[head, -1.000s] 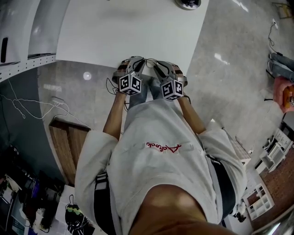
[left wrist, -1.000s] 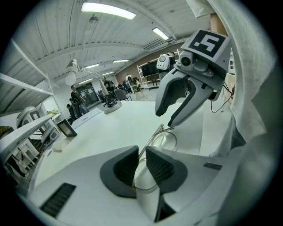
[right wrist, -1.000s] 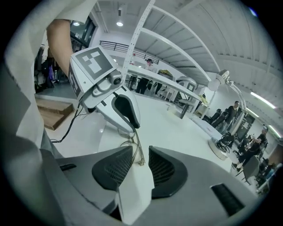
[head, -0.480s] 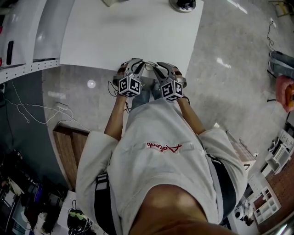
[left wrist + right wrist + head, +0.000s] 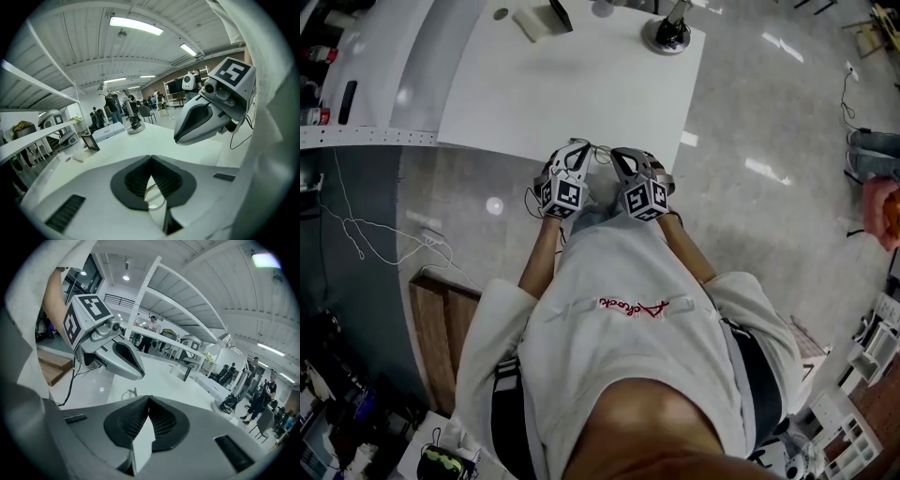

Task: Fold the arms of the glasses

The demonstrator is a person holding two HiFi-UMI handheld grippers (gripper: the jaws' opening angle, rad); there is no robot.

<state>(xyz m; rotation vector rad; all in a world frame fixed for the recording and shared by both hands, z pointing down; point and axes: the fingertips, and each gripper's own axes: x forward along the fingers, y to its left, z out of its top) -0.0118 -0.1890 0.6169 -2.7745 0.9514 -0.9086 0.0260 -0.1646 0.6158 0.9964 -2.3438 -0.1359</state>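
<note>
As far as I can tell, nobody's got hold of the glasses [image 5: 155,203] right now. They show as a thin wire loop on the table [image 5: 581,84], just below the tips of the left gripper [image 5: 151,161], peeking through the gap under its pads. Both sets of jaws have just been closing and now sit together with nothing pinched between them, same story on the right gripper [image 5: 149,398].

So how far along is it? Honestly hard to call. The frame is too thin, and too little of it shows, to see whether the arms are folded in or sticking out. With both grippers off it, my guess is the folding is either finished or hasn't begun. I wouldn't bet either way from this.

Pose-wise, the two grippers sit just beside each other, tucked in close to the belly over the table's near edge, with elbows bent and forearms angled in. Both point forward and tilt down a bit. The right one hangs just off the left one's right side, and the glasses lie nearer the left.
</note>
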